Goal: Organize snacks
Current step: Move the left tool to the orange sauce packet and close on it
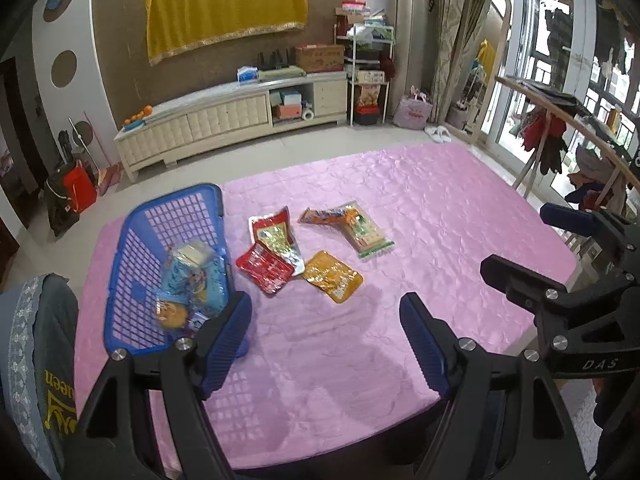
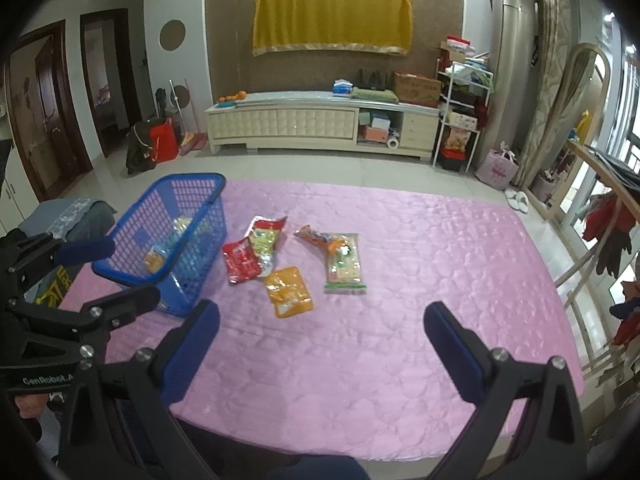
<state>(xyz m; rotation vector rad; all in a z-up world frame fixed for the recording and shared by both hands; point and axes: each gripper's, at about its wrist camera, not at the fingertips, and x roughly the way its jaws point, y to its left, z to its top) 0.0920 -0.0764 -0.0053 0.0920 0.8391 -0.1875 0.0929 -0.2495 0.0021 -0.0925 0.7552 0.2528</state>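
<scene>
Lying just right of the blue basket (image 1: 168,264), the red packet (image 1: 264,268) is seen ahead of the left gripper (image 1: 326,320), which is nearer; both the left and the right gripper (image 2: 322,330) are held apart, empty.

A blue mesh basket (image 1: 132,240) sits at the left of the frame, holding a few wrapped snacks (image 1: 196,276). Just right of it lie flat a red packet (image 1: 264,268), an orange packet (image 1: 332,276), a red-and-green pouch (image 1: 276,236) and a clear green-edged cracker pack (image 1: 368,236).
</scene>
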